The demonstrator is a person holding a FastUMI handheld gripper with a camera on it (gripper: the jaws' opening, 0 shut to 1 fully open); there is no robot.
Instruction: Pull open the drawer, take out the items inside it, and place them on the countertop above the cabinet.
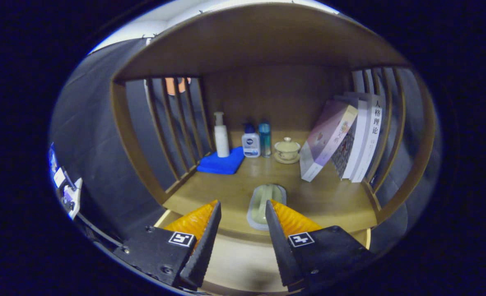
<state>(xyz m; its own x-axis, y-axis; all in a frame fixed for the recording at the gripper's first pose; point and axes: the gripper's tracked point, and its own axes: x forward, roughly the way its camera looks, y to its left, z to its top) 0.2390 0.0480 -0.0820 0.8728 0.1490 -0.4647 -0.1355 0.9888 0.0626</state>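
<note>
Green dish (264, 204) between open gripper (243, 210) fingers.

1. A wooden countertop (333, 201) sits inside a shelf-like alcove with slatted sides.
2. At its back left, a folded blue cloth (221, 163) lies flat, a white pump bottle (221, 137) standing on it.
3. Beside these stand a white bottle with a blue cap (251, 142) and a slim blue bottle (264, 138).
4. A lidded cup on a saucer (287, 150) sits mid-back.
5. Books (345, 137) lean at the right.
6. Near the front edge lies a pale green item (263, 203), possibly a brush.
7. The gripper (243, 211) hangs spread apart at that front edge.
</note>
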